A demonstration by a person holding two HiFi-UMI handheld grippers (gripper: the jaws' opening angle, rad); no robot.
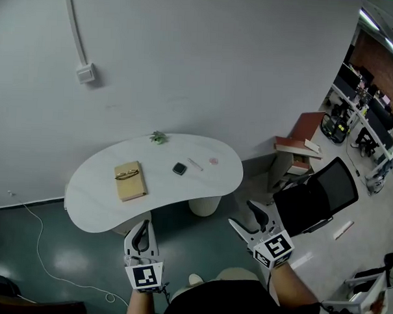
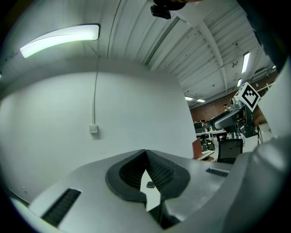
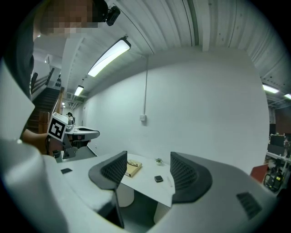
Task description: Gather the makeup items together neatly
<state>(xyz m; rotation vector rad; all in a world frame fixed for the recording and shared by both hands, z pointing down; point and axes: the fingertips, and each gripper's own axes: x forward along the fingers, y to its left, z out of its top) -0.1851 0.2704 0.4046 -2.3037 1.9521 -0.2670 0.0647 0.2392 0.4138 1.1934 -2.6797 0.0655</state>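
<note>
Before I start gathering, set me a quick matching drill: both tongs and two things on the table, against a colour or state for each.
Column one:
1. left tongs
2. right tongs
3. compact
4. notebook

Column two:
a. tan, with glasses lying on top
b. open, nothing between them
c. shut, tips touching
d. small, black, squarish

Pairs: 1-c, 2-b, 3-d, 4-a

On the table (image 1: 97, 207), a notebook (image 1: 130, 181) lies left of a compact (image 1: 179, 168) (plant (image 1: 158, 138) behind).
</note>
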